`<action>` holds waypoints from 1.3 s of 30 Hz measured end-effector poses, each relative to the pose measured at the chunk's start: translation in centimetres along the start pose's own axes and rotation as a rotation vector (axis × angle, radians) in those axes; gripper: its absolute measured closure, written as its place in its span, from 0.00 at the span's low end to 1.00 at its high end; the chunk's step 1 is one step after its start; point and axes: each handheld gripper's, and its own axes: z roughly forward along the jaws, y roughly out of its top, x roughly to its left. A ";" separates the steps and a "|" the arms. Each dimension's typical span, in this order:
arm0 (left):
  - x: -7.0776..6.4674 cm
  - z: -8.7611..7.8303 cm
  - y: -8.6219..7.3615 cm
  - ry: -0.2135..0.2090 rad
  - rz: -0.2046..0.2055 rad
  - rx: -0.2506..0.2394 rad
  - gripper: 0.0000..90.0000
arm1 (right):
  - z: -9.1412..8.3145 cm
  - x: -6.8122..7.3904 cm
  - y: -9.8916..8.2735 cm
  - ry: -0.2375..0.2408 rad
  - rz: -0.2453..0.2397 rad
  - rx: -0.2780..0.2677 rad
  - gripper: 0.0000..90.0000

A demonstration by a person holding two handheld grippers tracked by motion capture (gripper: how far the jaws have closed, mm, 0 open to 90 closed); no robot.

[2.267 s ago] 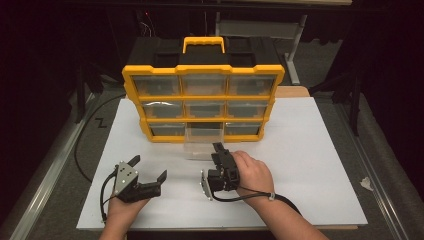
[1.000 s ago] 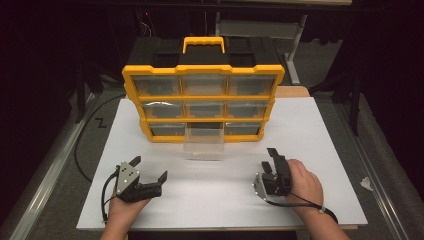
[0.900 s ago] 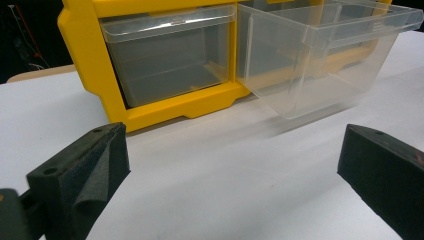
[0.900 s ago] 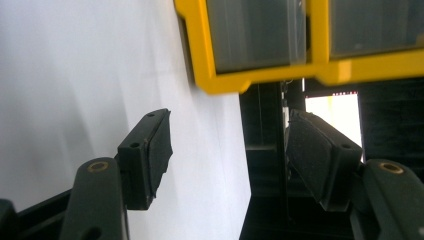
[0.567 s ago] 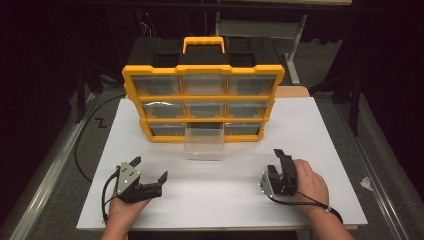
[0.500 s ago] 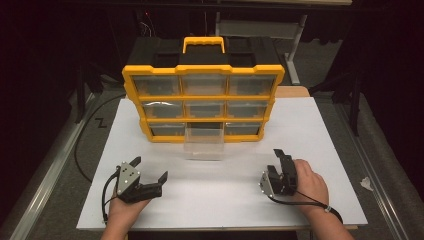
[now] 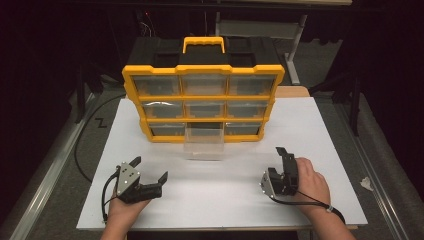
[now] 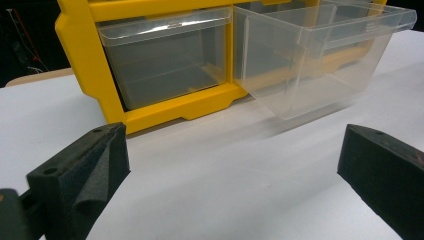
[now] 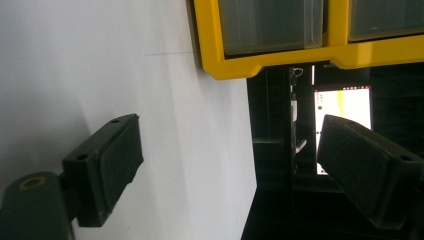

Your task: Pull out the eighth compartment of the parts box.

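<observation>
White counter [image 7: 310, 125] under dark surroundings. Right tool [image 7: 283, 167]: drawn back from the clear plastic drawer [image 7: 203, 144], now well ahead and to its left; jaws just opened wide, nothing between. Left tool [image 7: 150, 175]: spread, empty, resting; same drawer ahead, slightly right. Drawer: pulled partly out of the yellow-framed organiser case [image 7: 202, 97], bottom row, middle slot. Judged: drawer released, next grasp pending. Nothing in the way.
</observation>
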 end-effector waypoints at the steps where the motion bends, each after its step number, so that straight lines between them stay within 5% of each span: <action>1: 0.0 0.0 0.0 0.000 0.000 -0.001 0.01 | 0.0 0.0 0.0 -0.008 0.003 -0.001 0.11; 4: 0.0 0.0 0.0 0.000 0.001 -0.001 0.01 | -0.1 0.0 0.1 -0.027 -0.003 -0.002 0.01; 12: -0.1 0.0 0.0 0.001 0.005 0.001 0.01 | -0.3 0.0 0.3 -0.041 0.003 -0.020 0.01; 17: 0.0 0.0 0.1 0.004 0.007 0.003 0.01 | -0.3 -0.1 0.0 -0.041 0.056 -0.018 0.01; 29: 0.2 -0.2 0.2 0.003 0.000 -0.009 0.01 | -0.2 -0.7 -1.5 0.065 0.376 0.016 0.01; 30: 0.2 -0.2 0.2 0.003 -0.004 -0.012 0.01 | -0.2 -0.6 -1.7 0.079 0.441 0.023 0.01; 39: 0.4 0.0 0.3 -0.005 -0.015 -0.011 0.01 | -0.5 -0.6 -3.7 0.205 0.762 -0.009 0.01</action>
